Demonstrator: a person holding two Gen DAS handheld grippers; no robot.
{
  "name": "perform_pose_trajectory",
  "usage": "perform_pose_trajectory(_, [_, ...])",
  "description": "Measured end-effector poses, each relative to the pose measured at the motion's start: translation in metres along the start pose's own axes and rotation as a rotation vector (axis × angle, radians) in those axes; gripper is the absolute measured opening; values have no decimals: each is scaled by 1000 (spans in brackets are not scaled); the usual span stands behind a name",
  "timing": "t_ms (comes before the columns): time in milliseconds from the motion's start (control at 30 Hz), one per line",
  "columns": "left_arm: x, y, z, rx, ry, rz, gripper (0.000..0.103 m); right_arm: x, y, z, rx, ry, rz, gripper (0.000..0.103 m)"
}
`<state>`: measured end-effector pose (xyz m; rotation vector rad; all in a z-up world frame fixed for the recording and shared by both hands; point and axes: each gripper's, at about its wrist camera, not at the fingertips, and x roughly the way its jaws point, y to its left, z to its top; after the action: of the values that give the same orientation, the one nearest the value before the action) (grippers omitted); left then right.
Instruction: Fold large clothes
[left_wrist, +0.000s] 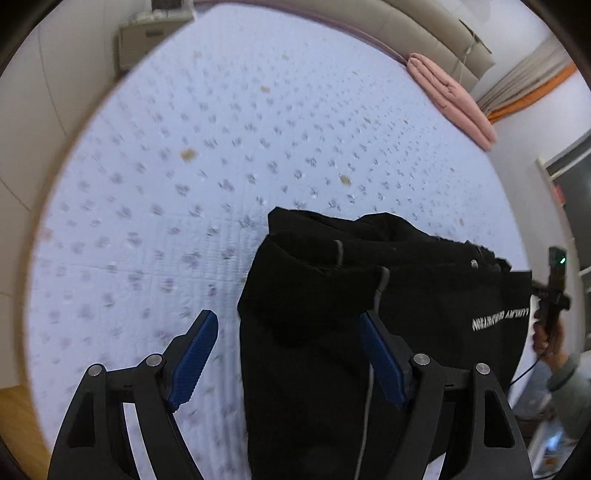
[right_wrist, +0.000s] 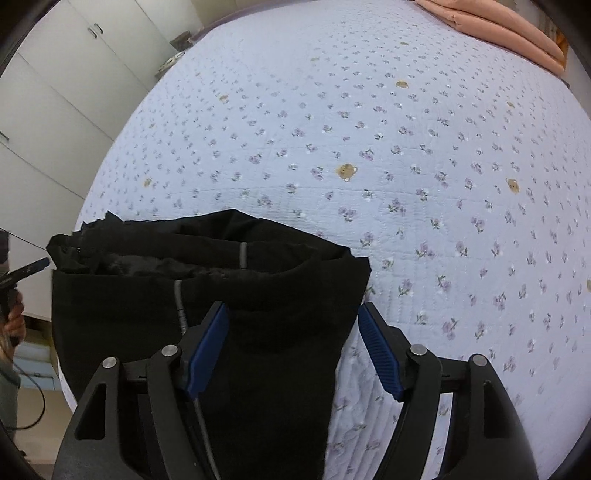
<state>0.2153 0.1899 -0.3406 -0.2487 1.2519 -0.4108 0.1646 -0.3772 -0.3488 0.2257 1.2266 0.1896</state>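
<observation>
Here both tools, left tool (left_wrist: 288, 350) and right tool (right_wrist: 293, 339), gape wide over the folded black garment (left_wrist: 325, 295) on the bed (left_wrist: 184, 147), gripping nothing.

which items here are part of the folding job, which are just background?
Job:
black garment, folded on the bed
left tongs, open
right tongs, open

Background:
floral bedspread
pink folded blanket
white wardrobe
headboard
</observation>
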Motion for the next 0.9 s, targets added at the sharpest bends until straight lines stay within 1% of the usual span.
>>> perform_pose_trajectory(33, [8,8,3,-24,25,-71,80,2,-3,1,1,1,4,75])
perform_pose_trajectory(67, [17,18,5,-57,50,-158,80,4,-6,2,4,1,11,75])
perform_pose_trajectory(167, [28,36,12,-123,62,-290,80,11,-13,4,16,8,44,77])
perform_pose_trajectory(267, [37,42,16,-120,83,-362,80,22,-19,7,38,23,99,77])
perform_pose_trajectory(300, [40,42,16,-118,89,-371,80,25,-19,8,44,27,119,77])
perform_pose_trajectory(367, [44,40,18,-121,90,-355,80,31,-20,9,57,30,157,77])
perform_pose_trajectory(433, [49,35,20,-139,99,-343,80,34,-17,9,56,31,167,75])
perform_pose_trajectory(467, [49,34,20,-149,93,-339,79,34,-16,9,55,27,166,69])
perform_pose_trajectory(500, [49,32,20,-157,78,-337,79,33,-15,8,54,24,175,51])
perform_pose_trajectory(533, [47,29,19,-159,54,-327,78,32,-13,7,54,26,177,43])
perform_pose_trajectory(567, [44,26,19,-155,30,-308,71,28,-11,5,45,11,144,39])
perform_pose_trajectory(600, [40,21,18,-136,9,-287,46,25,-9,3,33,-1,124,37])
perform_pose_trajectory(667, [32,7,13,-91,-5,-233,18,15,-6,-1,25,-28,78,32])
perform_pose_trajectory(700, [28,3,11,-73,-23,-217,14,7,-4,-4,24,-48,51,28])
perform_pose_trajectory(733, [17,-4,7,-47,-55,-189,14,-3,-1,-6,22,-71,10,26])
perform_pose_trajectory(767, [7,-6,6,-43,-76,-171,13,-11,0,-6,21,-86,-16,26])
perform_pose_trajectory(833, [-18,-9,5,-62,-126,-183,13,-35,9,-8,6,-130,-101,23])
perform_pose_trajectory(900, [-50,-20,9,-51,-196,-200,13,-57,21,-8,-16,-173,-173,22])
